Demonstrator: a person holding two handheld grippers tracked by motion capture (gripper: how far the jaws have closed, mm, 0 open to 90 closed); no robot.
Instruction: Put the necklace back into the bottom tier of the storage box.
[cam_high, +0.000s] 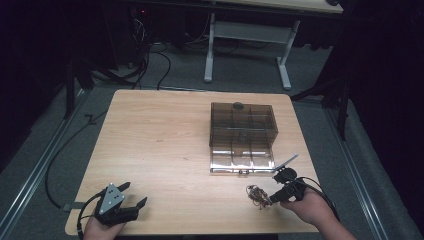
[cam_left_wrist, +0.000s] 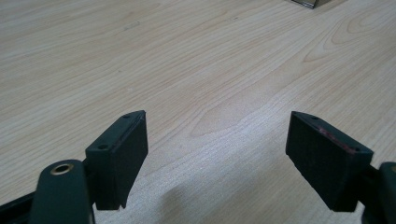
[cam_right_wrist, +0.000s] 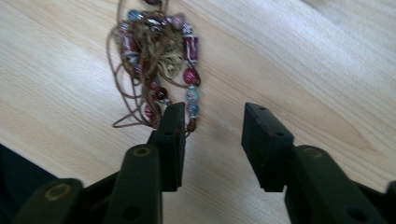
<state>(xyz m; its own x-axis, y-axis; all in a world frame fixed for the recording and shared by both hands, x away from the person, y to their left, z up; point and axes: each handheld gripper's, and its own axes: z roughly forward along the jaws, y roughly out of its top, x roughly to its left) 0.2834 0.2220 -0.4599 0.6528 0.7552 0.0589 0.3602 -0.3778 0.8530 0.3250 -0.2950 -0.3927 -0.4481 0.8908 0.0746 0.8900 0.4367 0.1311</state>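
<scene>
**While the beads wait, my right tongs close in**

As I steer the right tongs (cam_right_wrist: 212, 140), parted and gripping nothing, toward the beaded necklace (cam_right_wrist: 156, 60) lying tangled near the desk's (cam_high: 160, 140) front edge, my worry is a snag: one jaw already touches the loose cords, and a partial pinch could drag the bundle off that edge. My left tongs (cam_left_wrist: 217, 158) stand wide open over bare wood. Open room lies toward the compartment box (cam_high: 242, 135).

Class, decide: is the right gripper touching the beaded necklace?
Touching. The right gripper view shows the beaded necklace cords and beads lying against one jaw of the open right gripper.
</scene>
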